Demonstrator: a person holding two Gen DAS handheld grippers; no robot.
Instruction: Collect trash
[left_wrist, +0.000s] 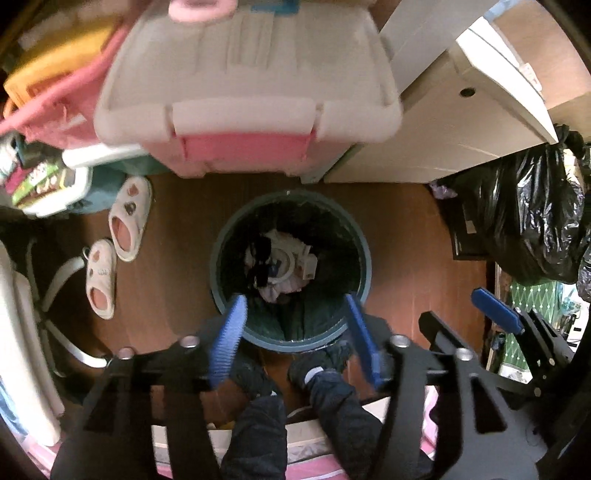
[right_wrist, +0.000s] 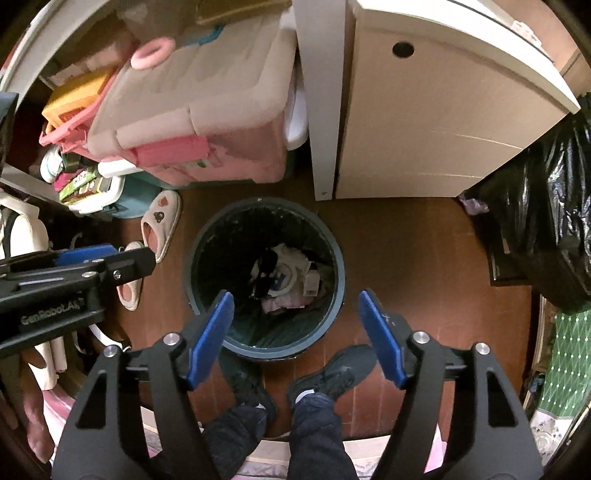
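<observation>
A round dark green trash bin (left_wrist: 364, 254) with a dark liner stands on the wooden floor, seen from above in both views (right_wrist: 338, 269). Crumpled white and pink trash (left_wrist: 286, 264) lies at its bottom, also in the right wrist view (right_wrist: 288, 282). My left gripper (left_wrist: 295, 325) is open and empty, high above the bin's near rim. My right gripper (right_wrist: 295, 328) is open and empty, also above the near rim. The right gripper's blue finger (left_wrist: 496, 304) shows at the right of the left wrist view. The left gripper's body (right_wrist: 74, 284) shows at the left of the right wrist view.
A pink storage box (left_wrist: 243, 99) with a whitish lid and a white cabinet (right_wrist: 436, 122) stand behind the bin. White slippers (left_wrist: 118, 236) lie left of it. A full black trash bag (left_wrist: 528, 214) sits at right. The person's dark shoes (right_wrist: 328, 373) are near the bin.
</observation>
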